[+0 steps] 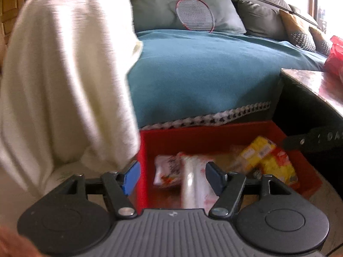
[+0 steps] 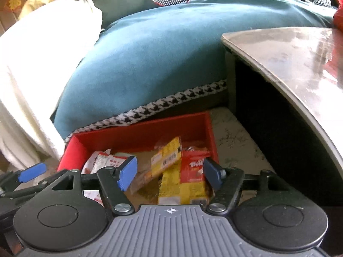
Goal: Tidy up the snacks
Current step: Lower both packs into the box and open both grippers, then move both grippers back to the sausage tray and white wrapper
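An open red box (image 1: 203, 131) (image 2: 139, 128) stands on the floor in front of the sofa, with several snack packets lying in it. In the left wrist view my left gripper (image 1: 172, 177) hovers open over the box's left half. A white packet (image 1: 193, 184) lies below, and neither pad presses on it. Yellow packets (image 1: 263, 156) lie to the right. In the right wrist view my right gripper (image 2: 170, 175) is open above a yellow packet (image 2: 169, 156) and a red one (image 2: 193, 169), holding nothing. A white-and-red packet (image 2: 103, 160) lies at the box's left.
A sofa under a teal blanket (image 1: 203, 68) (image 2: 150, 64) runs behind the box. A white cloth (image 1: 68, 75) hangs at the left. A glossy table top (image 2: 289, 60) juts in from the right, above a pale patterned mat (image 2: 233, 139). A red racket (image 1: 194, 14) leans on the cushions.
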